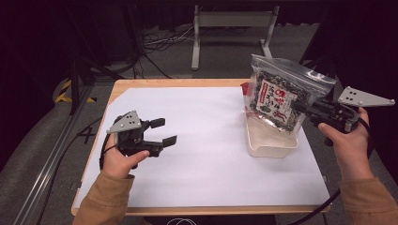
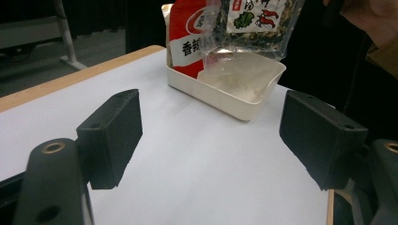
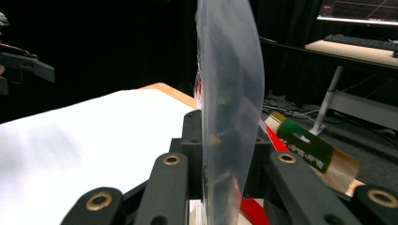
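My right claw (image 1: 304, 111) is clamped on the side edge of a clear bag (image 1: 280, 97) of dark dried food with a red and white label. In the right gripper view the bag (image 3: 230, 108) stands edge-on between my two jaws, pinched tight. I hold it upright in the air over a shallow white tray (image 1: 270, 139) that sits on the right part of the surface (image 1: 206, 154), and the bag's bottom corner hangs down into the tray. A red packet (image 2: 187, 40) leans in the tray's far corner, behind the bag. My right hand (image 1: 347, 140) comes in from the right, wrist raised, with the claw pointing level toward the left.

My left claw (image 1: 162, 132) is spread wide with nothing between its jaws. It hovers low over the left part of the white-covered surface, well apart from the tray, pointing right toward it. My left hand (image 1: 123, 157) grips its handle from below.
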Motion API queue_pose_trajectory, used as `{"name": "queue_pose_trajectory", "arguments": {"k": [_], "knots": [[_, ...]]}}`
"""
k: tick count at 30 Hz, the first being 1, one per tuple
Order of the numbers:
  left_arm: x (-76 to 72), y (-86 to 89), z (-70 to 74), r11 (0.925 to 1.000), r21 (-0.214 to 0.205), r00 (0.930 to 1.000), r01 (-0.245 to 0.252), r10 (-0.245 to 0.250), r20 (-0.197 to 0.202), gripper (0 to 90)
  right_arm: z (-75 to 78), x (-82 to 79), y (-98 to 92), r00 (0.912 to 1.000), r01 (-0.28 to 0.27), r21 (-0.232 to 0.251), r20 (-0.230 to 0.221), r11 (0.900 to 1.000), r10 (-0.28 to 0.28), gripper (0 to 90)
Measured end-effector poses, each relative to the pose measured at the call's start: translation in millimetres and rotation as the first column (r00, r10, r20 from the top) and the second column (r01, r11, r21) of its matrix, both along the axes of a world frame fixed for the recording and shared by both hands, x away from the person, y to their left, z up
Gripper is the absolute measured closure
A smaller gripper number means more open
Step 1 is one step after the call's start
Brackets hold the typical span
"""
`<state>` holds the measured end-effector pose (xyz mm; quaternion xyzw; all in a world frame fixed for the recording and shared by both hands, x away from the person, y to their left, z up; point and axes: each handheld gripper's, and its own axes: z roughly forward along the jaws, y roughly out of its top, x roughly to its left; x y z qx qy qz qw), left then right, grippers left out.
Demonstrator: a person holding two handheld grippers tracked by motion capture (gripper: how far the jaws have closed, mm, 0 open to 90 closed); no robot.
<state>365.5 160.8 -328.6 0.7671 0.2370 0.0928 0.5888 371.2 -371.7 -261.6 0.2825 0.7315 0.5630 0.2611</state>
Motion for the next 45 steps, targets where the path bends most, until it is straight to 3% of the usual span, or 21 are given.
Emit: {"name": "queue_pose_trajectory", "arguments": {"k": [21,32,38,45], "knots": [[0.1,0.7,-0.7,1.0,0.003,1.0,0.001,-0.001,-0.006,22.0,-18.2,6.3,3.4,0.9949,0.089,-0.079,-0.04,0.9929,-0.092,75.8],[0.8,1.3,-1.0,1.0,0.002,1.0,-0.002,0.002,-0.005,22.0,-28.4,8.9,5.4,0.9925,0.093,-0.117,-0.068,0.9888,-0.101,75.8],[0.8,1.6,-1.3,1.0,0.005,1.0,-0.002,0.002,-0.006,21.9,-40.4,12.5,8.7,0.9881,0.086,-0.146,-0.114,0.9855,-0.103,75.8],[0.6,1.3,-2.1,1.0,0.006,0.9999,-0.003,0.003,-0.012,21.8,-52.0,13.5,5.8,0.9843,0.091,-0.144,-0.137,0.9853,-0.111,75.9]]}}
